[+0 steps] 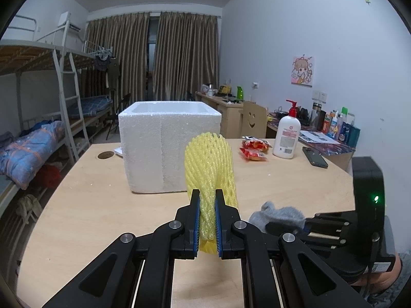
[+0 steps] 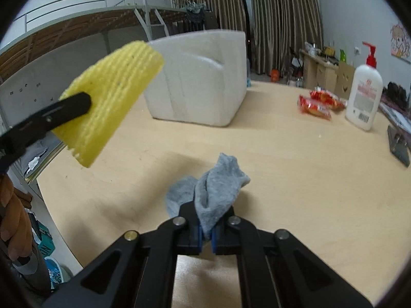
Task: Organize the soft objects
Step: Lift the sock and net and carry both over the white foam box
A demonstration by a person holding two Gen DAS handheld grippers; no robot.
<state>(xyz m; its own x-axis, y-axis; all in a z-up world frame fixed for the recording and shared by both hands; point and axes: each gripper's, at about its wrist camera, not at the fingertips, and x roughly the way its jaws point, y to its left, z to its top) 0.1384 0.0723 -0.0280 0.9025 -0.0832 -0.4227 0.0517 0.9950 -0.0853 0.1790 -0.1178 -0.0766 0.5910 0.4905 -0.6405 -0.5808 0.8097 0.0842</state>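
My left gripper is shut on a yellow foam net sleeve, held upright above the table in front of the white foam box. In the right wrist view the sleeve hangs at the left, clamped by the left gripper's finger, with the box behind it. My right gripper is shut on a grey sock, lifted just over the table. The sock and the right gripper also show at the lower right of the left wrist view.
On the wooden table lie two red snack packets, a white pump bottle and a black phone at the right. Bunk beds stand left of the table, desks with clutter behind.
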